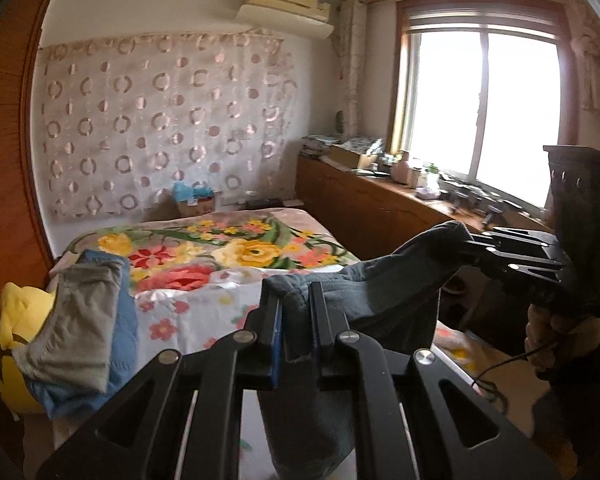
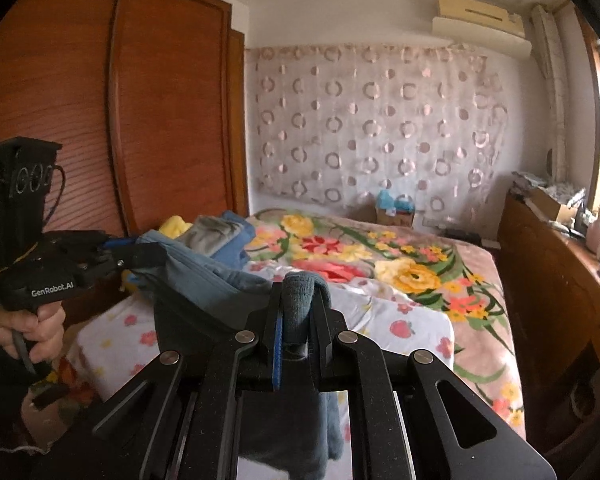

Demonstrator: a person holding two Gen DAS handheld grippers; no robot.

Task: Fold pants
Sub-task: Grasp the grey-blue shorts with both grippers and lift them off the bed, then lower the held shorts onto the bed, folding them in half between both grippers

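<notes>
A pair of blue-grey pants [image 1: 400, 288] hangs in the air above the bed, stretched between my two grippers. In the left wrist view my left gripper [image 1: 294, 294] is shut on one bunched edge of the cloth, and the rest drops below the fingers. My right gripper [image 1: 466, 248] pinches the other end at the right, held by a hand [image 1: 548, 328]. In the right wrist view my right gripper [image 2: 300, 290] is shut on a fold of the pants [image 2: 204, 280], and my left gripper [image 2: 154, 254] grips the far end at the left.
The bed [image 1: 228, 248] carries a floral blanket [image 2: 400, 268]. A stack of folded clothes [image 1: 88, 320] and a yellow item [image 1: 12, 320] lie at its left edge. A wooden wardrobe [image 2: 100, 100] stands left; a cluttered low cabinet [image 1: 380, 208] runs under the window.
</notes>
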